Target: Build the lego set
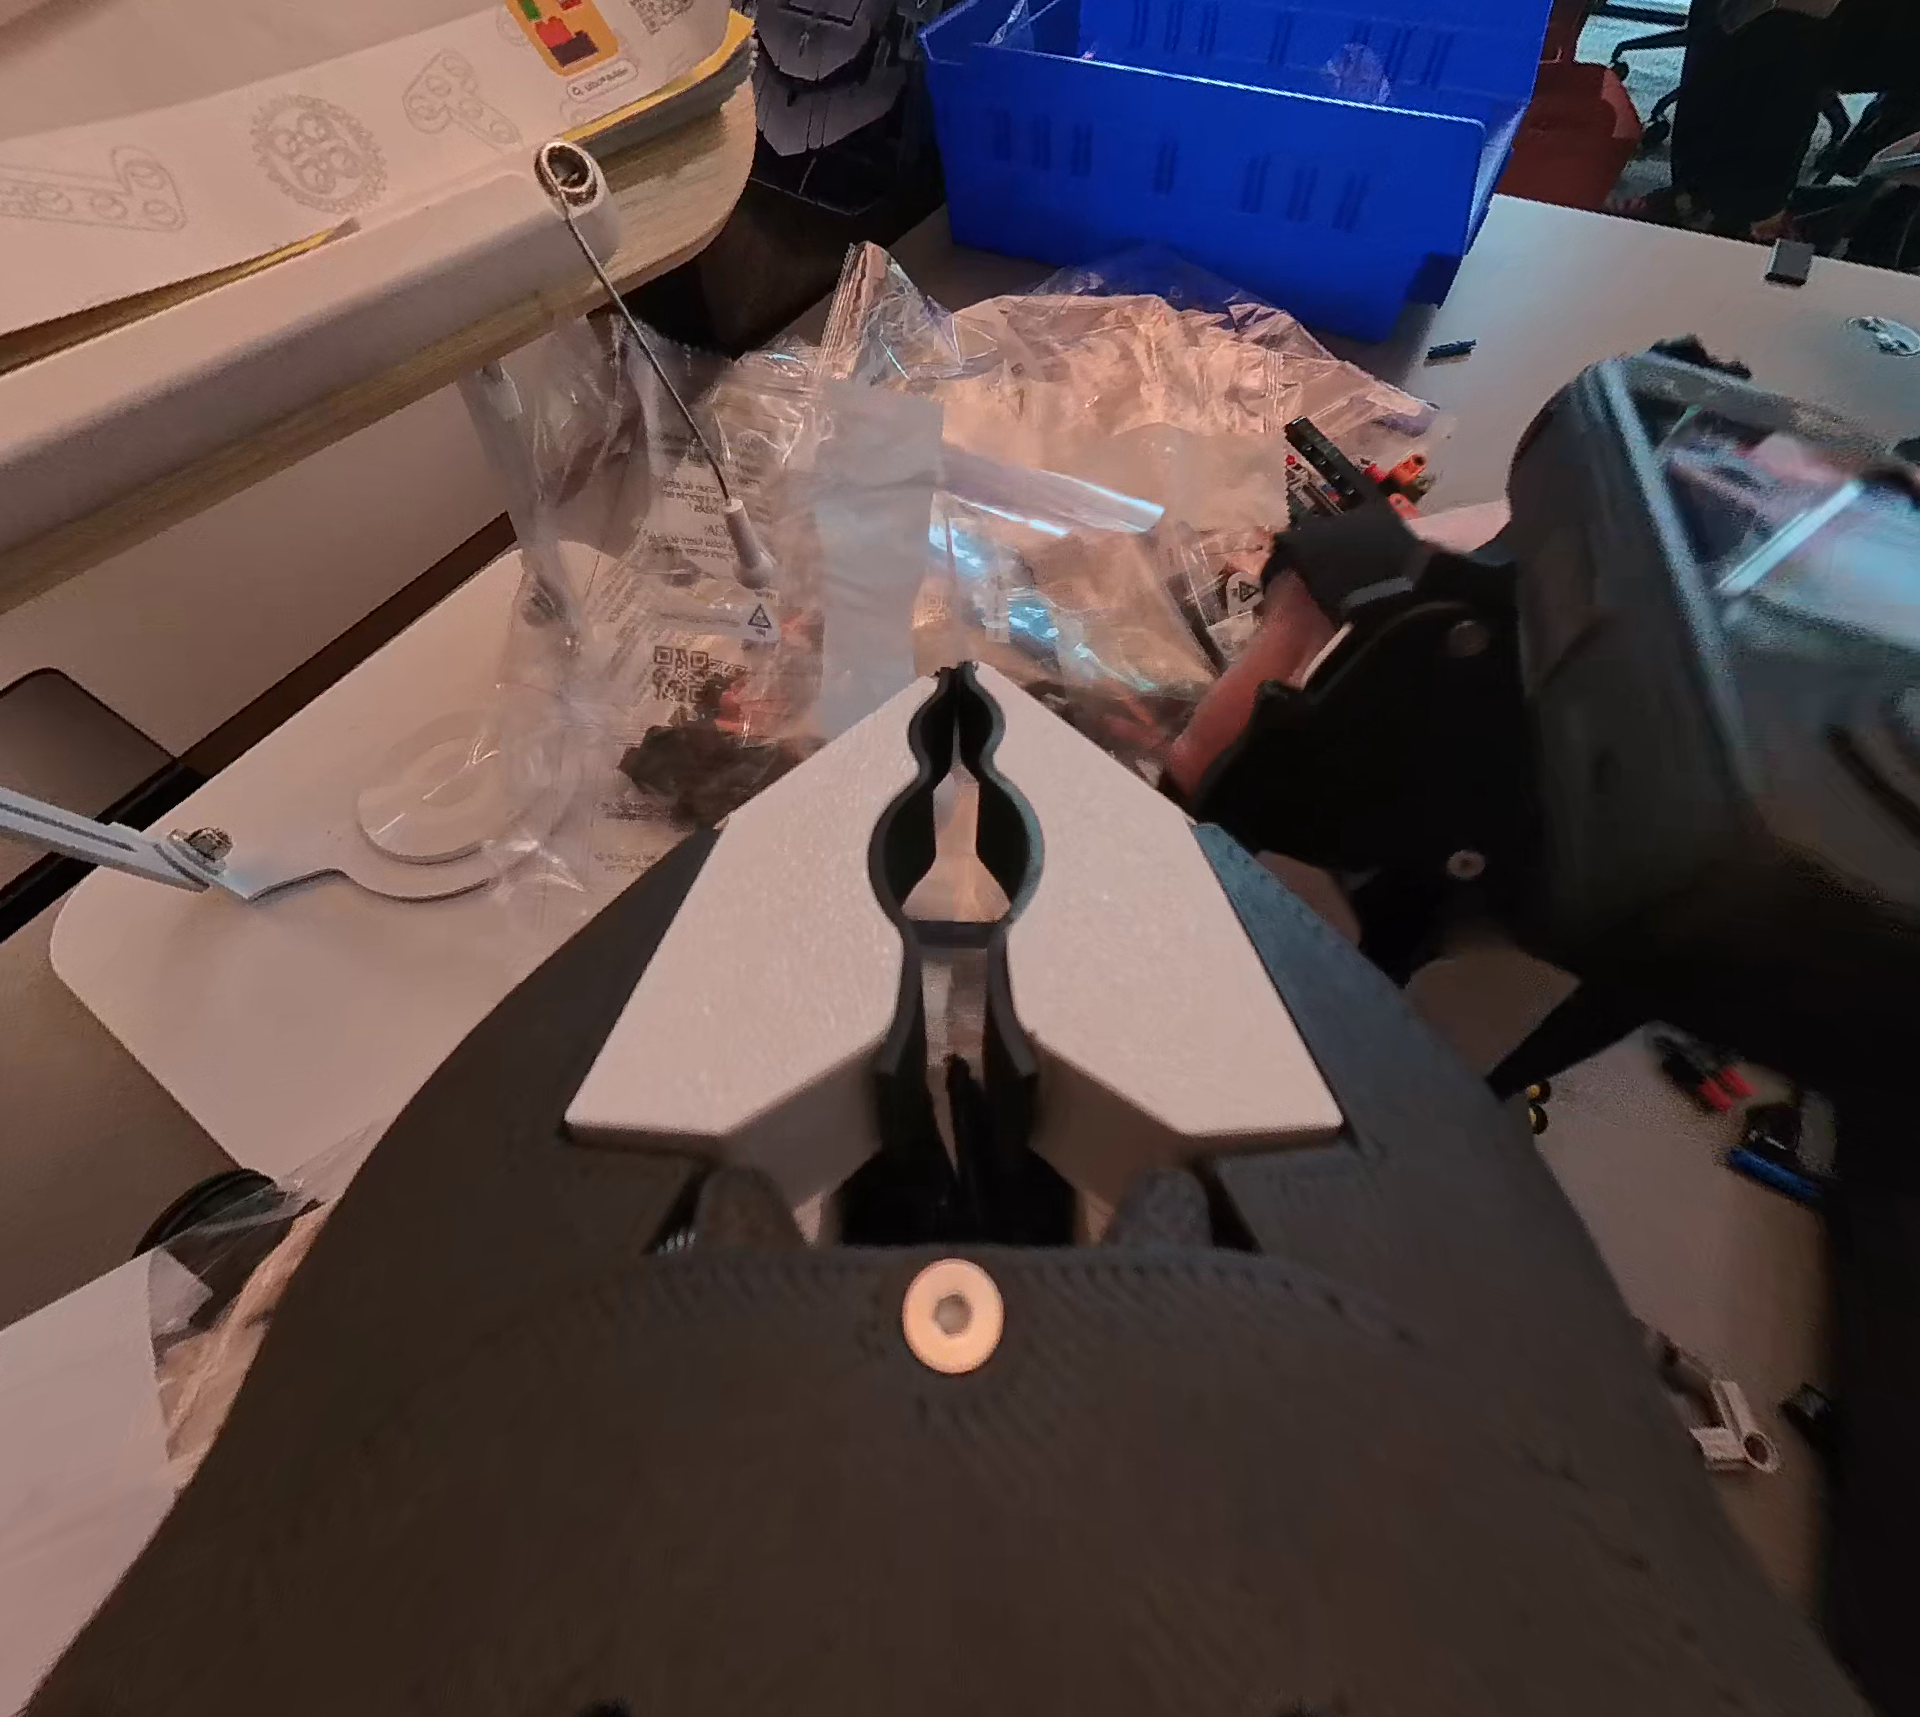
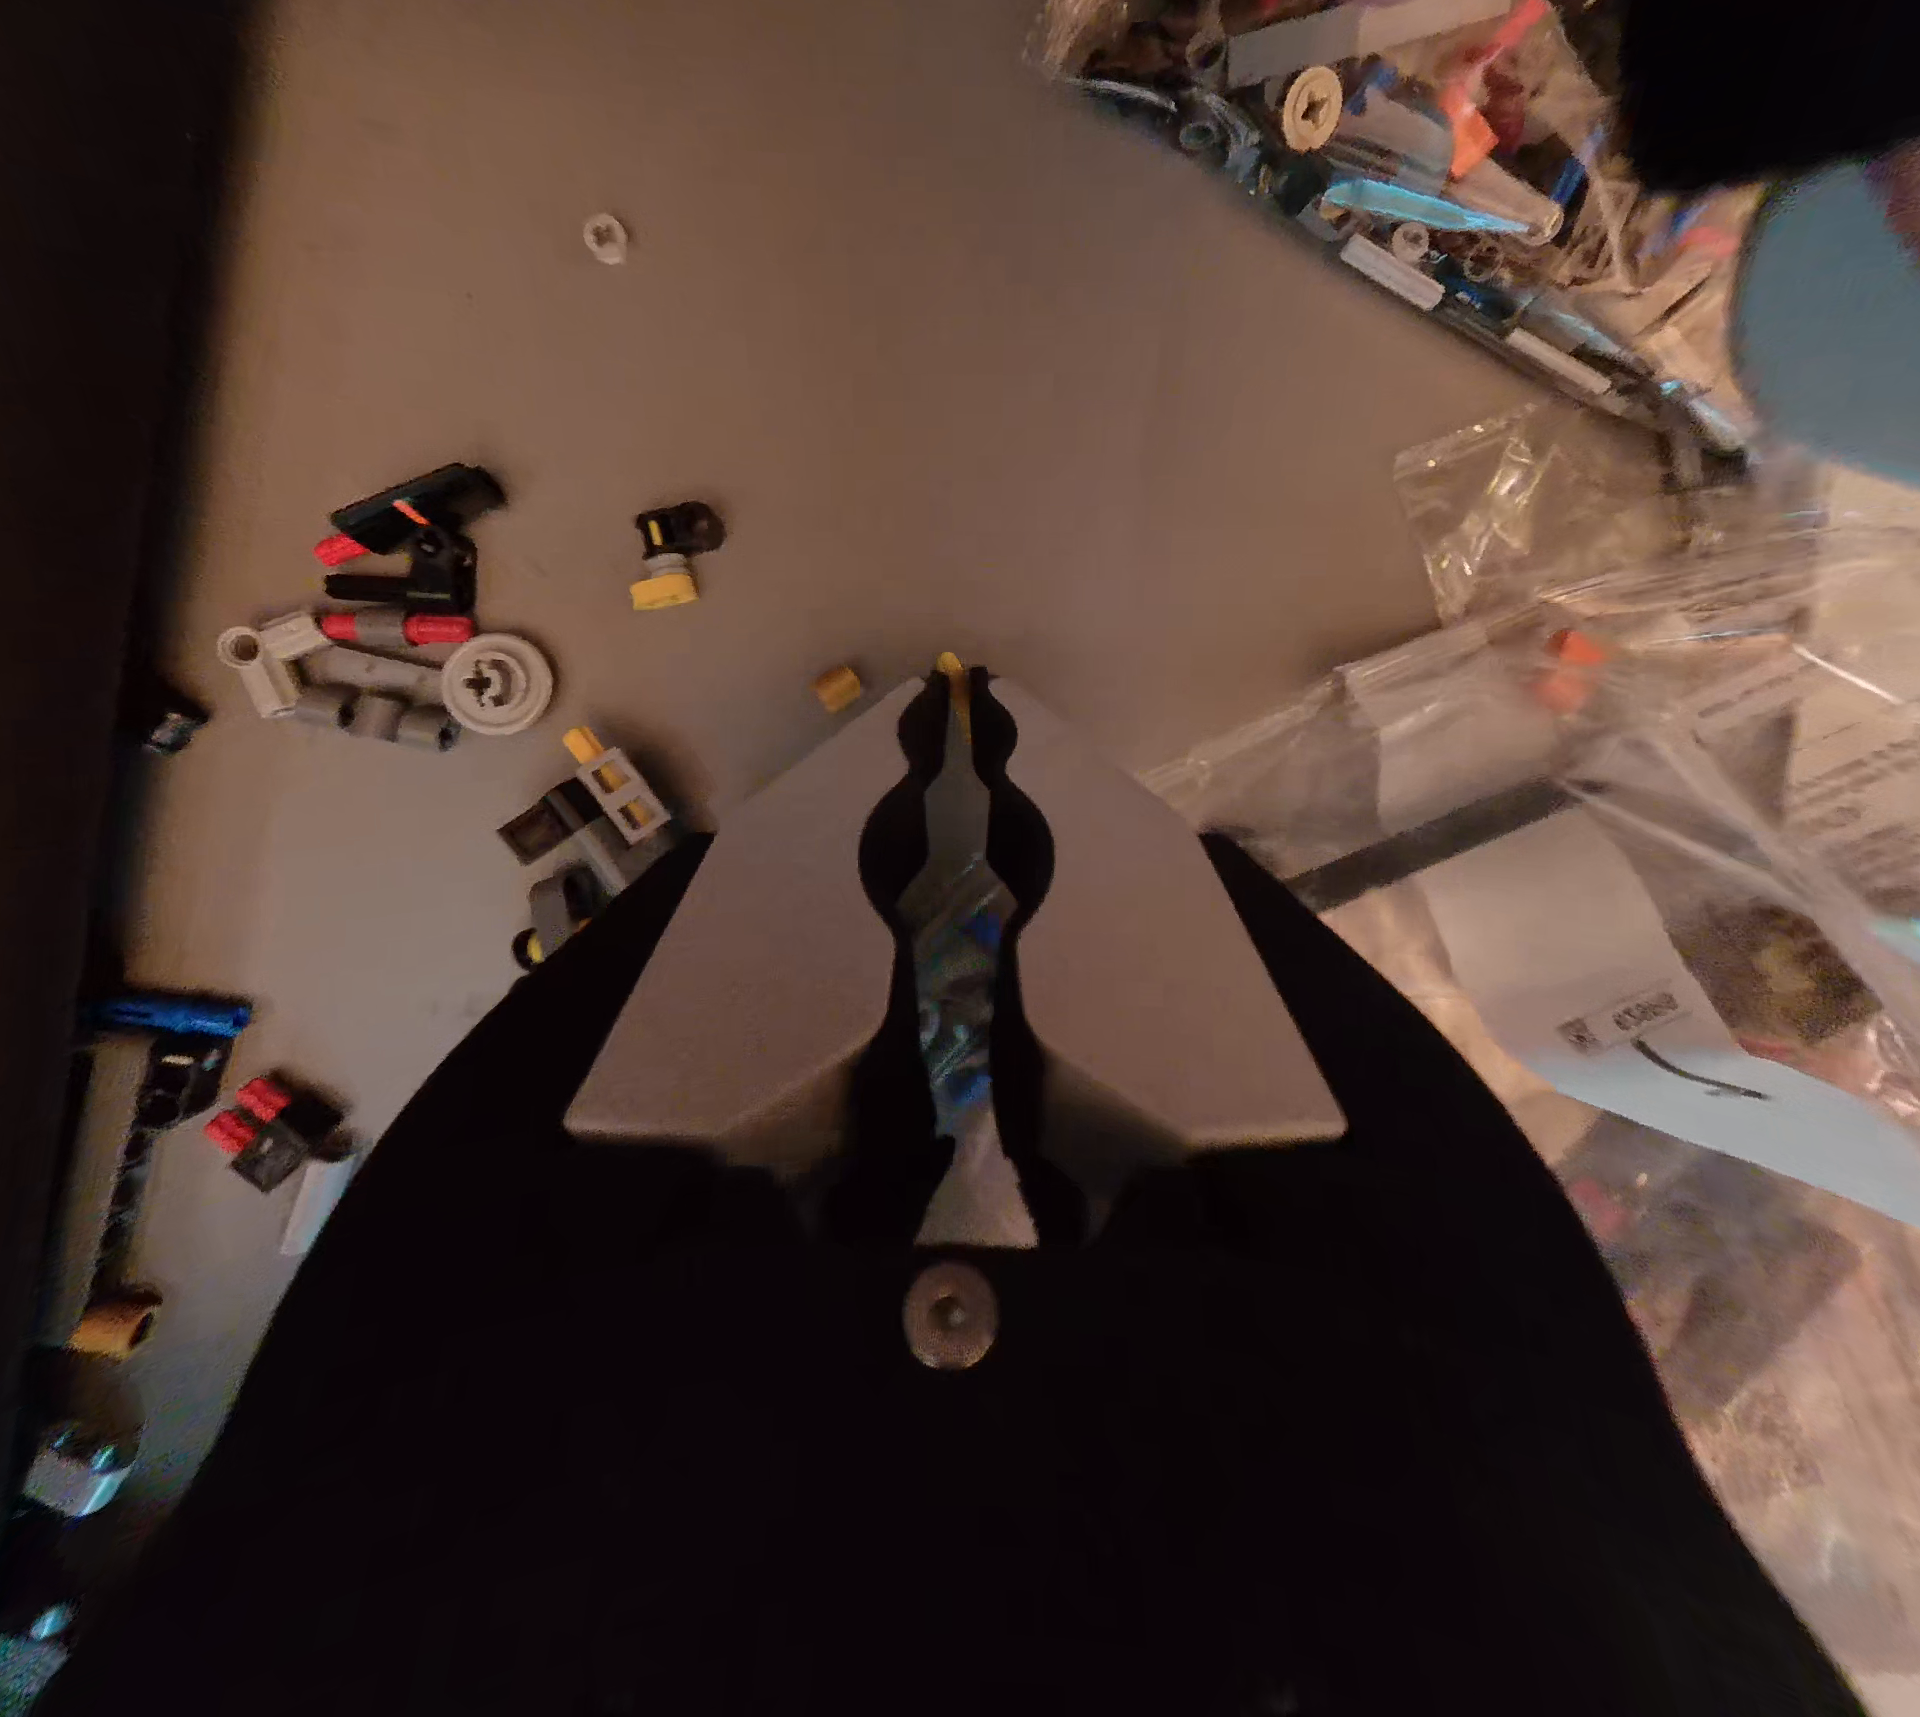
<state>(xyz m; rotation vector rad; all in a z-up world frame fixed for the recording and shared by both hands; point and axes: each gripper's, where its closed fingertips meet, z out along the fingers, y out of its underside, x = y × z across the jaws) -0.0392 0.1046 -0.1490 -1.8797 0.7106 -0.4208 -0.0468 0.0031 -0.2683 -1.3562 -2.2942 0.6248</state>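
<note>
My left gripper [image 1: 961, 678] is shut, and its tips pinch the edge of a clear plastic bag [image 1: 883, 545] that stands up in front of it over a heap of part bags. My right gripper [image 2: 951, 680] points down at the table and is shut on a small yellow pin [image 2: 948, 668] that sticks out past the tips. Loose lego parts lie to its left: a yellow bush [image 2: 836, 687], a grey round wheel piece [image 2: 497, 680], a black and yellow connector [image 2: 670, 550] and a grey block with a yellow axle [image 2: 608, 794].
A blue bin [image 1: 1226, 140] stands at the back of the table, with an instruction booklet on a stand [image 1: 312, 109] at the left. Clear bags of parts [image 2: 1403, 140] lie at the right. More small parts [image 2: 260, 1127] lie near the left edge. The grippers' ends are close to 15 cm from one another.
</note>
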